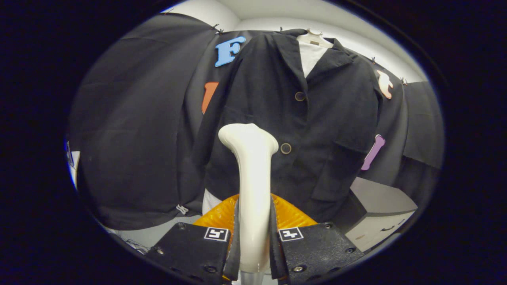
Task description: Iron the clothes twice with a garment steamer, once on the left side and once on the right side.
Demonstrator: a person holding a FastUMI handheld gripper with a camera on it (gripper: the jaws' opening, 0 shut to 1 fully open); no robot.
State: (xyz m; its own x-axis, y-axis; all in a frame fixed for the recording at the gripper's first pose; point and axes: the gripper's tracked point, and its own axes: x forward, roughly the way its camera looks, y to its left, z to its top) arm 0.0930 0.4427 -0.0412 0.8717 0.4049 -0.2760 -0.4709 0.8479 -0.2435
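Note:
A cream-white garment steamer (252, 186) stands upright between my fingers, its handle clamped by both of them and its head up against the front of the jacket. My gripper (253, 237) is shut on the steamer's handle. The black jacket (313, 126) hangs on a white hanger (315, 38) just beyond the steamer, with two buttons down its middle and a flap pocket on its right half. The steamer head sits left of the lower button (285, 148), on the jacket's left half. Whether the head touches the cloth I cannot tell.
A grey box-shaped cabinet (376, 213) stands low at the right, under the jacket's hem. An orange ribbed thing (289, 213) lies just behind my fingers. Black cloth covers the booth wall (134, 130) to the left and right of the jacket.

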